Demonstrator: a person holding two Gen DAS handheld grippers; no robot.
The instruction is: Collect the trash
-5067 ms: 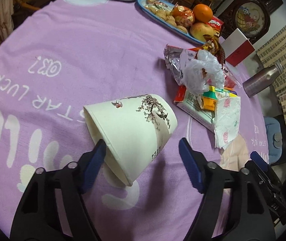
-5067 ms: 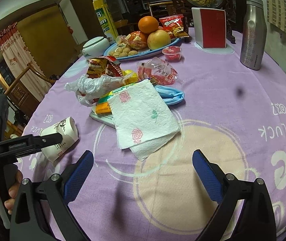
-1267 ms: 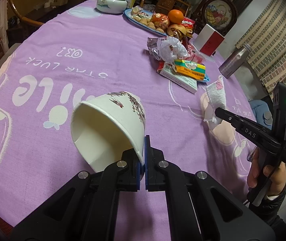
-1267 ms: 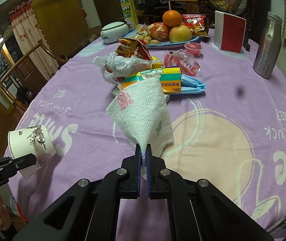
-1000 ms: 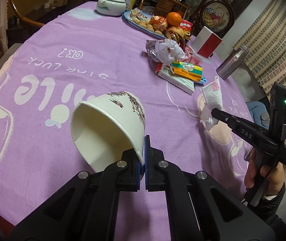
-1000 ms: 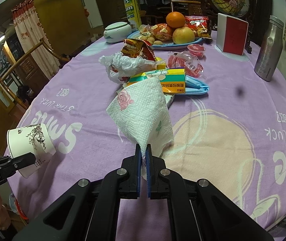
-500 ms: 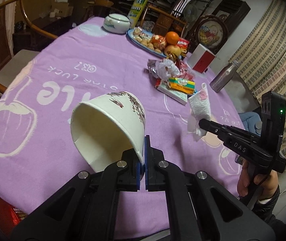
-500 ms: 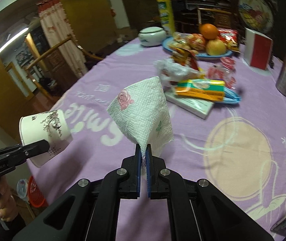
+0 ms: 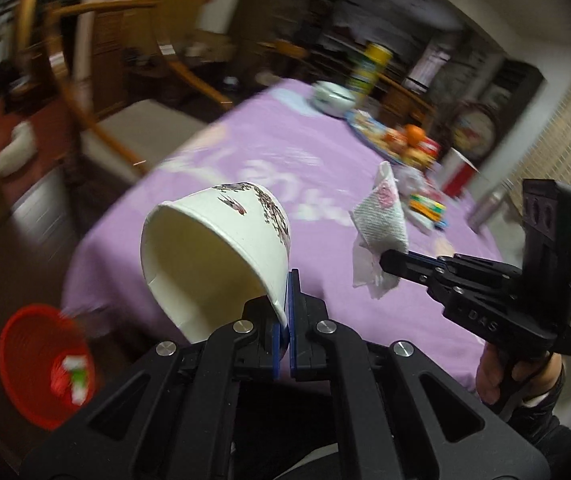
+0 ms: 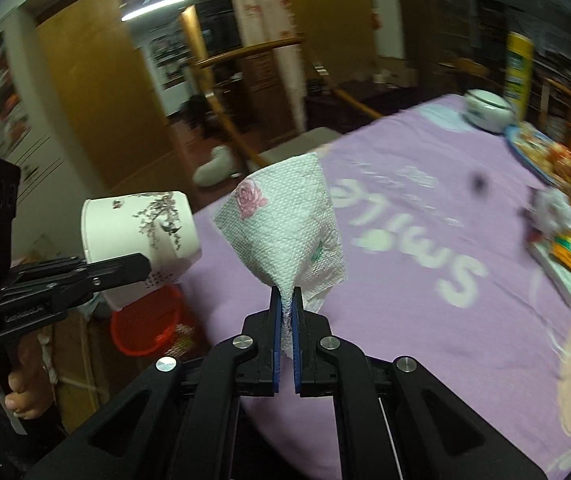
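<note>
Cup [image 9: 221, 248] pinched by its rim in left gripper [image 9: 284, 320], napkin [image 10: 285, 224] pinched in right gripper [image 10: 285, 320]; both held off the counter [image 10: 425, 240] edge, likely headed for red bin [image 9: 41, 364] on the floor below.

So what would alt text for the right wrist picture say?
The right gripper pinches a rose-printed paper napkin above a purple tablecloth. Left of it, the left gripper holds a white paper cup above a red basket.
</note>
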